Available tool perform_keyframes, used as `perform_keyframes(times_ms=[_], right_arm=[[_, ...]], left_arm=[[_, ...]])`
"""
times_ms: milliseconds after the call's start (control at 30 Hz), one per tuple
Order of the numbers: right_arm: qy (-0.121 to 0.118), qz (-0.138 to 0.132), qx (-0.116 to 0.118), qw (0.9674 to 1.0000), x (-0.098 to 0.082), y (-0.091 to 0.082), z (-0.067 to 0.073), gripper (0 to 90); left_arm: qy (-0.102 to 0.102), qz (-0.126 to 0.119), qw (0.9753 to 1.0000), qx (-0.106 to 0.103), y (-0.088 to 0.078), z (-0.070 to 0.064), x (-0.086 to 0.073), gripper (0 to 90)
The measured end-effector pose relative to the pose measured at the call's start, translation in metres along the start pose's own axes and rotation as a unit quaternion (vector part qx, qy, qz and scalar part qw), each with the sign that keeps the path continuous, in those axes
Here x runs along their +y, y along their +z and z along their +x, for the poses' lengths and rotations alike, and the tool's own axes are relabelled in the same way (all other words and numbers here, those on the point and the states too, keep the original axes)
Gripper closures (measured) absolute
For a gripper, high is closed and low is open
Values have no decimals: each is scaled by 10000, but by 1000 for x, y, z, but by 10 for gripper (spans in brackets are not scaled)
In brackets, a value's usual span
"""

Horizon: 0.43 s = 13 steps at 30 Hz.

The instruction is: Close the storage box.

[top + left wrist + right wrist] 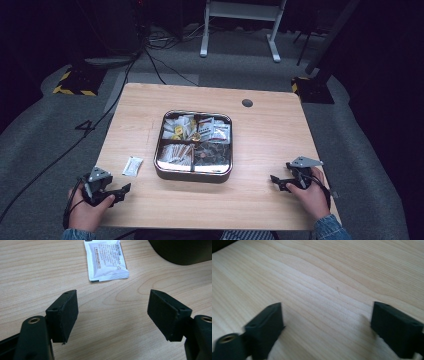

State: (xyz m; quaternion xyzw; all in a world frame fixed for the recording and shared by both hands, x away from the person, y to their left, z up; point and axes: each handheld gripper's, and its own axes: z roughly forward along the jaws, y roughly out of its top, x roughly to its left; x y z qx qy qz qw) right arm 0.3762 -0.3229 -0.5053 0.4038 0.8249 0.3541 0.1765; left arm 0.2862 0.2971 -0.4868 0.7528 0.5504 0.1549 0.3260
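A square metal tray [161,167] with compartments of packets and small items sits at the table's middle. A white sachet [132,166] lies flat on the wood just left of the tray; in the left gripper view the sachet [106,260] lies ahead of the jaws. My left gripper [121,190] rests near the front left edge, open, nothing between its pads. My left gripper's fingers [65,315] stand wide apart over bare wood. My right gripper [276,180] sits low at the front right, open and empty, and in its own view the right gripper [325,326] frames bare wood.
The tray's dark wall [182,251] shows at the upper right of the left gripper view. A round cable hole [247,103] is in the table's far side. Cables and a white stand [240,20] are on the floor beyond the table [270,145].
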Motion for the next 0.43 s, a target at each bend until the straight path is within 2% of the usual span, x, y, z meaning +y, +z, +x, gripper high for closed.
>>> perform_keyframes(times_ms=[433], right_arm=[[-55,55,43,10000,1,1,1,50]], left_arm=[[16,-4,10000,-12,-1,-1,2,254]])
